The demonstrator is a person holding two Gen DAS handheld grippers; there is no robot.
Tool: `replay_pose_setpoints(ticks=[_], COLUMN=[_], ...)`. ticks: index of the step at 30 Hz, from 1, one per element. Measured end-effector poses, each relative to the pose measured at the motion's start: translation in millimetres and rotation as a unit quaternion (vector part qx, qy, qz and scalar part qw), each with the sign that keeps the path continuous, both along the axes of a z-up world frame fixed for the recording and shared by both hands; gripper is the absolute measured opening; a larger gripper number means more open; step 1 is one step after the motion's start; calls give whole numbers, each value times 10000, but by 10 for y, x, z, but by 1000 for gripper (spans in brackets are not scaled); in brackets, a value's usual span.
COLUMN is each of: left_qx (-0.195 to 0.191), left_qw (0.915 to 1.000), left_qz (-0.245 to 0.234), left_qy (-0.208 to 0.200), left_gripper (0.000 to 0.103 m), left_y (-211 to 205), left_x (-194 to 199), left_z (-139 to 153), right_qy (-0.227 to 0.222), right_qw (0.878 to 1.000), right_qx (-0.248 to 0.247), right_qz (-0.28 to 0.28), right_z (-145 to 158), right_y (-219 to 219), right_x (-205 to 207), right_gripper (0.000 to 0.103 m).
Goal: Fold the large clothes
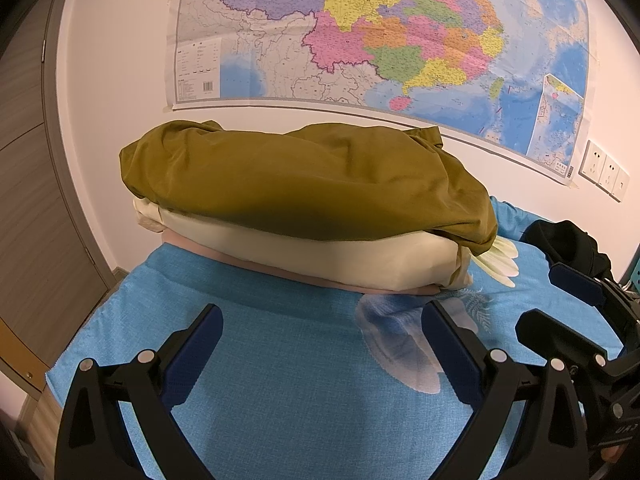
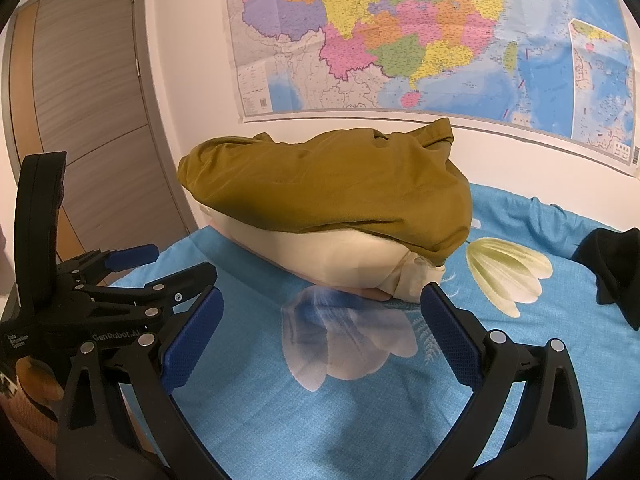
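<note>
An olive-green folded garment [image 1: 304, 188] [image 2: 332, 196] lies on top of a stack on the bed, over a cream folded piece [image 1: 312, 256] [image 2: 340, 260] and a thin pinkish layer [image 1: 280, 270]. My left gripper [image 1: 324, 316] is open, a short way in front of the stack, with nothing between its fingers. My right gripper [image 2: 322, 300] is open too, empty, just short of the stack's near edge. The right gripper's blue pad [image 1: 576, 280] shows at the right of the left wrist view; the left gripper's pad [image 2: 134, 256] shows at the left of the right wrist view.
The blue flower-print bed sheet [image 1: 288, 360] [image 2: 360, 400] covers the bed. A black garment [image 1: 568, 244] [image 2: 616, 276] lies at the right. A map [image 1: 380, 32] hangs on the white wall behind. A wooden door [image 2: 88, 100] stands left; wall sockets [image 1: 604, 170] sit right.
</note>
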State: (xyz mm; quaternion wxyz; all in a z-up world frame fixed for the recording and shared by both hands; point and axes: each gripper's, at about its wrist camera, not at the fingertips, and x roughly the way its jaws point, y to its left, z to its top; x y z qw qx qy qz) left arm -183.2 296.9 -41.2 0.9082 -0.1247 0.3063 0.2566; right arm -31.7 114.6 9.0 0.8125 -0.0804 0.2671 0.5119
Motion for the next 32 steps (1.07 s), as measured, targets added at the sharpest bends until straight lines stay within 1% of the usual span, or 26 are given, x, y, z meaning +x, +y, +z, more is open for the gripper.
replay_pose_setpoints(ticks=[16, 19, 22, 23, 25, 26, 28, 29, 32], left_qx=[32, 156, 360, 335, 230, 96, -184, -216, -147], left_qw=[10000, 9999, 9992, 9991, 9993, 9995, 9991, 9989, 9987], left_qz=[3, -13, -193, -272, -282, -282, -376, -392, -476], left_qy=[9, -3, -32, -1, 82, 126, 92, 106, 85], left_gripper=[96, 96, 96, 96, 96, 96, 96, 96, 96], left_y=[-30, -60, -143, -161, -171, -156, -137, -157, -241], left_x=[-8, -5, 30, 58, 110, 147, 210, 233, 299], left_z=[-8, 3, 12, 1, -29, -53, -101, -116, -136], right_qy=[17, 41, 62, 69, 78, 100, 153, 163, 234], right_qw=[10000, 10000, 10000, 9999, 9999, 9997, 9995, 9992, 9984], right_qx=[8, 33, 44, 59, 65, 76, 71, 69, 95], right_qz=[13, 8, -43, -78, -140, -194, -272, -348, -501], right_z=[-7, -5, -9, -12, -13, -18, -34, -44, -71], right_y=[13, 18, -14, -35, -80, -112, -181, -228, -344], right_x=[-7, -2, 10, 17, 46, 61, 104, 125, 177], right_gripper=[97, 97, 97, 97, 97, 97, 97, 97, 97])
